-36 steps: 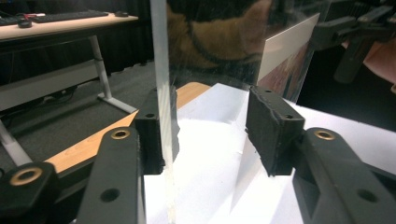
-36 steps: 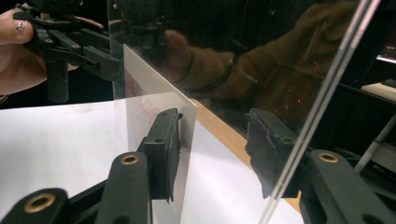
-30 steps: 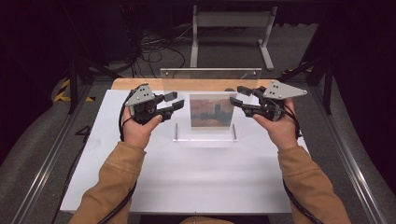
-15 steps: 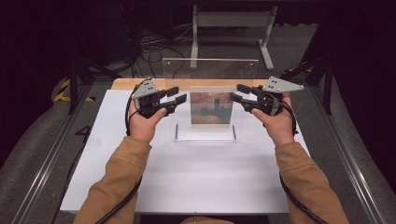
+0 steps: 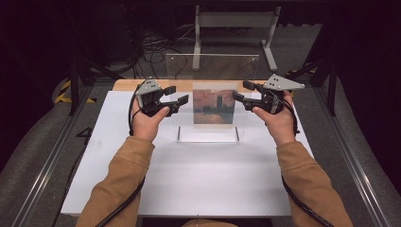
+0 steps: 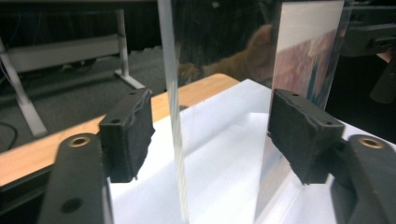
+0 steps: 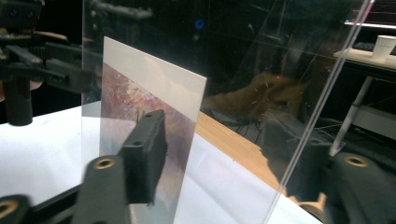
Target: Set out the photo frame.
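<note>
Left tool (image 5: 176,95) spread, jaws just opened around clear frame (image 5: 211,66) edge | right tool (image 5: 244,91) same | step: letting go of frame | next: back both off bench (image 5: 189,179) gently

Bright white table (image 5: 189,175) under overhead light, dark surroundings, reflections on clear acrylic panel (image 7: 261,70), soft close-up blur

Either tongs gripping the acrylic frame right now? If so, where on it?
Nothing is held. The left tongs and right tongs straddle the side edges of the clear acrylic frame, and their jaws have just been opening; the pads stand clear of the panel.
</note>
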Tool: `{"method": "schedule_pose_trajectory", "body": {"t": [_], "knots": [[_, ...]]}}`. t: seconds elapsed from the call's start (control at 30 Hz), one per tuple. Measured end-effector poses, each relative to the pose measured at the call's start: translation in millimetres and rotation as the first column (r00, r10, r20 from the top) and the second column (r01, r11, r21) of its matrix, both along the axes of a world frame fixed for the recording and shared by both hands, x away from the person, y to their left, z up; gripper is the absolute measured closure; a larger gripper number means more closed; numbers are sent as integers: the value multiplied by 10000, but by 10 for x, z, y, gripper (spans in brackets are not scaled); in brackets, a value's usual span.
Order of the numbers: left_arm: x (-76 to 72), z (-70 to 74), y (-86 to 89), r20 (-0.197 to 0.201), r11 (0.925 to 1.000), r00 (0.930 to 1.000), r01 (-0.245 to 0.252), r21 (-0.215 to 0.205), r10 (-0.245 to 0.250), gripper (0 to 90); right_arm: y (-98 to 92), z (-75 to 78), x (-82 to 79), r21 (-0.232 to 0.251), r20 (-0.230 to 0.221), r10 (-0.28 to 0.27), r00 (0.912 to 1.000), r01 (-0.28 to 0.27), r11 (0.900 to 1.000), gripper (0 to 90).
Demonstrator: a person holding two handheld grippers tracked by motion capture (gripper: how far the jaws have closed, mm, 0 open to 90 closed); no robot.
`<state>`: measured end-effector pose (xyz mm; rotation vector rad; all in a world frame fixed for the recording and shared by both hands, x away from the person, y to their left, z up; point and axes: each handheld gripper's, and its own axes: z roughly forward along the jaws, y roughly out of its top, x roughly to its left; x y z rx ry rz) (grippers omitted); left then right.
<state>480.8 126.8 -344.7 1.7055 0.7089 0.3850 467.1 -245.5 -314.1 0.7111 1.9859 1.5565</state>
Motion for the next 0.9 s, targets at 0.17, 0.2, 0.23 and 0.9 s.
{"method": "schedule_pose_trajectory", "body": {"t": [0.17, 0.2, 0.23, 0.9], "knots": [[-11, -18, 43, -112, 10000, 9999, -11, -86, 10, 263, -16, 9, -4, 29, 20, -172, 9999, 172, 9998, 267], [-20, -13, 49, -134, 9999, 9999, 64, -102, -65, 262, -22, 13, -10, 44, 37, -191, 9998, 191, 9998, 266], [-29, -9, 51, -127, 9999, 9999, 60, -99, -62, 261, -31, 19, -20, 91, 30, -185, 9998, 185, 9998, 259], [-745, 90, 556, -194, 9910, 9995, -233, 1315, 261, 125, -462, 134, -635, -894, -257, -77, 9996, 54, 9960, 173]]}}
